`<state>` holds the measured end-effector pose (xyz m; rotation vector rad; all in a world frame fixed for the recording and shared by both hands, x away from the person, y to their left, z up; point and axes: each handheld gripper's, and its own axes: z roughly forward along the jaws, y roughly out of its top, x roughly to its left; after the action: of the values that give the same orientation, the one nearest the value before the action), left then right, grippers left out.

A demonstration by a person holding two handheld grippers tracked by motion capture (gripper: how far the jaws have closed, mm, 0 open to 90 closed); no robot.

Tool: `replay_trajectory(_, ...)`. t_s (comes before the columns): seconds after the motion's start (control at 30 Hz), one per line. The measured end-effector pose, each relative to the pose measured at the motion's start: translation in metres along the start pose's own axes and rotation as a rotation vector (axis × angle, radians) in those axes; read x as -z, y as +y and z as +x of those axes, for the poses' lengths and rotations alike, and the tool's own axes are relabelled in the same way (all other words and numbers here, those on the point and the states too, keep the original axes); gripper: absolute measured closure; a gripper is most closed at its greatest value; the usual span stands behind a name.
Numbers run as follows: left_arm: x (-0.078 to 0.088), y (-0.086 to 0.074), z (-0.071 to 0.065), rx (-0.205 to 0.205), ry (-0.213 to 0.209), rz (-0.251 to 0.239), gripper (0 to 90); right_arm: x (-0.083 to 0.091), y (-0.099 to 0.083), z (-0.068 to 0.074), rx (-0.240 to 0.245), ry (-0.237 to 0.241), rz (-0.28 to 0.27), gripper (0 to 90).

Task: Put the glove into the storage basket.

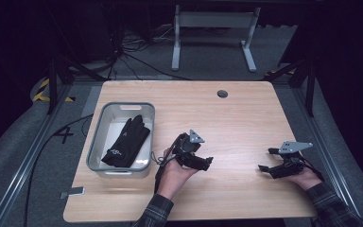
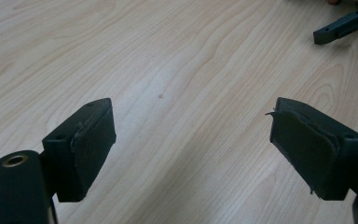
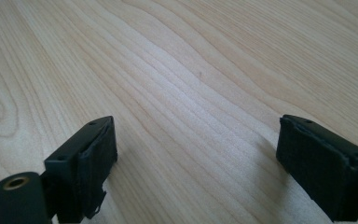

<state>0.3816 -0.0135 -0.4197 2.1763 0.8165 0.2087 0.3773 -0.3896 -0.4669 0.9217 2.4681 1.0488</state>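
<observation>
Two grippers, L point(image 1: 207, 163) & R point(image 1: 264, 161), both jaws spread wide w/ nothing between, low over bare table point(image 1: 236, 118); black glove point(image 1: 125, 139) in grey bin point(image 1: 97, 137).

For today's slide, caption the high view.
Black glove in grey bin; both grippers open over the table.

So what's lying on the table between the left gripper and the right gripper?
Nothing: in the high view, only bare wooden table runs from the left gripper to the right gripper. The black glove lies off to the side in the grey bin.
</observation>
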Motion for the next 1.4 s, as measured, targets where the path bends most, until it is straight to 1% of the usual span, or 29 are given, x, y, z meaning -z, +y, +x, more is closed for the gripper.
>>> replay_trajectory(0.03,-0.005,-0.002,-0.003,-0.004,0.0,0.002,14.6,0.0,0.0,0.0,0.0,0.0,0.0,12.7)
replay_trajectory(0.13,-0.009,-0.003,-0.006,-0.012,-0.003,0.003,14.6,0.0,0.0,0.0,0.0,0.0,0.0,12.7)
replay_trajectory(0.2,-0.015,-0.006,-0.009,-0.013,0.001,-0.01,14.6,0.0,0.0,0.0,0.0,0.0,0.0,12.7)
replay_trajectory(0.23,-0.018,-0.008,-0.011,-0.01,-0.002,-0.009,14.6,0.0,0.0,0.0,0.0,0.0,0.0,12.7)
replay_trajectory(0.33,-0.026,-0.011,-0.015,-0.026,0.004,0.007,14.5,0.0,0.0,0.0,0.0,0.0,0.0,12.7)
replay_trajectory(0.4,-0.03,-0.013,-0.017,-0.024,0.005,0.001,14.4,0.0,0.0,0.0,-0.001,0.001,0.0,12.7)
replay_trajectory(0.5,-0.034,-0.015,-0.017,-0.035,0.004,0.016,14.0,0.0,0.0,0.0,0.0,0.0,0.0,12.7)
replay_trajectory(0.57,-0.037,-0.017,-0.018,-0.028,0.007,0.027,13.4,0.0,0.0,0.0,0.0,0.001,0.0,12.7)
replay_trajectory(0.73,-0.047,-0.021,-0.022,-0.058,0.014,0.064,11.0,0.0,0.0,0.0,0.0,0.0,0.0,12.7)
replay_trajectory(0.77,-0.05,-0.022,-0.024,-0.067,0.023,0.071,10.2,0.0,0.0,0.0,0.0,0.001,0.0,12.7)
replay_trajectory(0.8,-0.052,-0.022,-0.025,-0.065,0.025,0.074,8.9,0.0,0.0,0.0,0.0,0.001,0.0,12.7)
replay_trajectory(0.83,-0.052,-0.022,-0.025,-0.065,0.025,0.074,8.4,0.0,0.0,0.0,0.0,0.001,0.0,12.7)
replay_trajectory(0.9,-0.055,-0.023,-0.028,-0.084,0.044,0.073,7.8,0.0,0.0,0.0,0.0,0.0,0.0,12.7)
replay_trajectory(0.97,-0.057,-0.024,-0.03,-0.094,0.042,0.061,6.8,0.0,0.0,0.0,-0.001,0.001,-0.001,12.7)
replay_trajectory(1.03,-0.059,-0.025,-0.032,-0.099,0.046,0.053,3.9,0.0,0.0,0.0,0.0,0.0,0.0,12.7)
replay_trajectory(1.1,-0.059,-0.024,-0.032,-0.109,0.036,0.055,3.4,0.0,0.0,0.0,0.0,0.001,0.0,12.7)
replay_trajectory(1.2,-0.06,-0.024,-0.033,-0.113,0.024,0.058,1.7,0.0,0.0,0.0,0.0,0.001,-0.001,12.7)
replay_trajectory(1.4,-0.06,-0.025,-0.033,-0.12,0.016,0.061,1.7,0.0,0.0,0.0,0.0,0.001,-0.001,12.7)
